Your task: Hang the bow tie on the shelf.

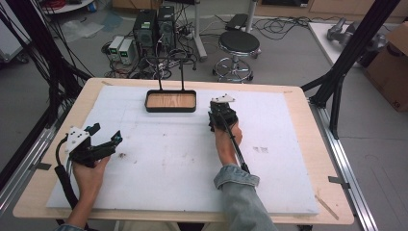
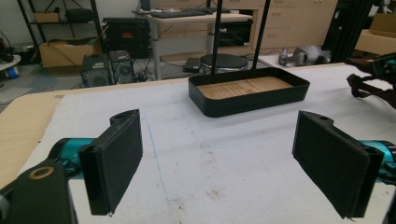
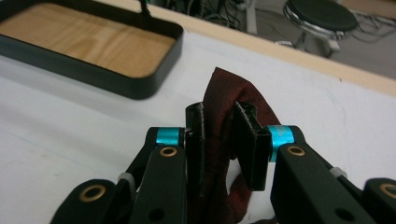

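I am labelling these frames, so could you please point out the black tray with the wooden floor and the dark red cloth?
Black tray with wooden floor (image 2: 243,103): left gripper view, front wall.
Dark red cloth (image 3: 223,95): right gripper view, fold above the jaws.

A wide stretch of white mat lies open across the middle of the worktop, between the left gripper at the near left and the right gripper right of centre. The one obstacle stands at the far centre: a black tray with a wooden floor and two upright black rods rising from its far rim. The mat's right side is also bare.
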Demonstrator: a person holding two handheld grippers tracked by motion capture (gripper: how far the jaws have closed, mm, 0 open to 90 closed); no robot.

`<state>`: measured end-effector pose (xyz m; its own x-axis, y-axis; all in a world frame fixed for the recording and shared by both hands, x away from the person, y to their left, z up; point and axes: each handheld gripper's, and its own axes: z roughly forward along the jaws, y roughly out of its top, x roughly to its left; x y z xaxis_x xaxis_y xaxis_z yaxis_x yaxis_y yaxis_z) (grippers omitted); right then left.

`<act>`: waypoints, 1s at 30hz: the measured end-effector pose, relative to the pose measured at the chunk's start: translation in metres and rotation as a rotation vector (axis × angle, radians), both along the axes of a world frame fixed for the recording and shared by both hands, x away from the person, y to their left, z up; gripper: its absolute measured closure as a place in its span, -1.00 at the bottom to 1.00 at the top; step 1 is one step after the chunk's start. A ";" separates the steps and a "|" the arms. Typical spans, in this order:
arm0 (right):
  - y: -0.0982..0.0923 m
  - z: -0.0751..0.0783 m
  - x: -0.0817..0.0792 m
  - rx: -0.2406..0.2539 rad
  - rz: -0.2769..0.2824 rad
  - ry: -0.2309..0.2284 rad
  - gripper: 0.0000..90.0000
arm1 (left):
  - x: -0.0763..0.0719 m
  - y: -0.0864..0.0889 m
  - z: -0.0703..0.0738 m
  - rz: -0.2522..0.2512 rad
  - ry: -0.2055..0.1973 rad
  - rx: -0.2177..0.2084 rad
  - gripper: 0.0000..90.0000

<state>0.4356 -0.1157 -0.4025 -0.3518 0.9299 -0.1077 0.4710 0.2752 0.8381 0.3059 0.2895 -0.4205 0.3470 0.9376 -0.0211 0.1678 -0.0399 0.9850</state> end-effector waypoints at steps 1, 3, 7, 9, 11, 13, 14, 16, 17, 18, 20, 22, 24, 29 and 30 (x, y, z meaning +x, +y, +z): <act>-0.001 0.003 -0.001 0.007 0.020 -0.009 0.66 | 0.000 0.000 0.000 0.001 -0.001 0.002 -0.63; -0.004 0.008 -0.003 0.024 0.038 -0.028 0.66 | 0.000 0.000 0.000 0.002 -0.001 0.004 -0.63; -0.007 0.016 -0.006 0.056 0.074 -0.061 0.66 | 0.000 0.000 0.000 0.003 0.001 0.008 -0.63; -0.008 0.020 -0.008 0.072 0.084 -0.077 0.66 | 0.000 -0.001 -0.001 0.003 0.000 0.007 -0.63; -0.010 0.023 -0.009 0.083 0.099 -0.099 0.66 | 0.000 -0.001 -0.001 0.000 0.002 0.010 -0.63; -0.011 0.027 -0.009 0.090 0.115 -0.107 0.66 | 0.001 -0.001 -0.001 0.001 0.002 0.009 -0.63; -0.011 0.030 -0.009 0.084 0.120 -0.113 0.66 | 0.001 -0.002 -0.001 0.002 0.002 0.009 -0.63; -0.012 0.035 -0.010 0.083 0.133 -0.135 0.66 | 0.001 -0.002 -0.001 0.000 0.002 0.009 -0.63; -0.012 0.038 -0.009 0.082 0.138 -0.141 0.66 | 0.001 -0.001 -0.001 -0.001 0.005 0.010 -0.63; -0.012 0.040 -0.010 0.086 0.144 -0.146 0.66 | 0.001 -0.001 -0.001 0.000 0.005 0.009 -0.63; -0.013 0.045 -0.010 0.083 0.151 -0.168 0.66 | 0.001 -0.001 -0.001 -0.001 0.004 0.009 -0.63; -0.015 0.049 -0.011 0.100 0.159 -0.182 0.66 | 0.001 -0.002 -0.001 -0.001 0.005 0.007 -0.63; -0.017 0.050 -0.011 0.114 0.165 -0.182 0.66 | 0.002 -0.002 -0.002 -0.002 0.006 0.005 -0.63; -0.020 0.052 -0.010 0.140 0.182 -0.209 0.66 | 0.002 -0.003 -0.002 -0.003 0.002 0.006 -0.63; -0.020 0.053 -0.010 0.141 0.189 -0.210 0.66 | 0.003 -0.003 -0.002 -0.005 0.003 0.006 -0.63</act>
<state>0.4258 -0.1355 -0.3498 -0.5035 0.8611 -0.0710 0.2354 0.2158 0.9477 0.3087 0.2867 -0.4223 0.3515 0.9361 -0.0164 0.1709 -0.0470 0.9842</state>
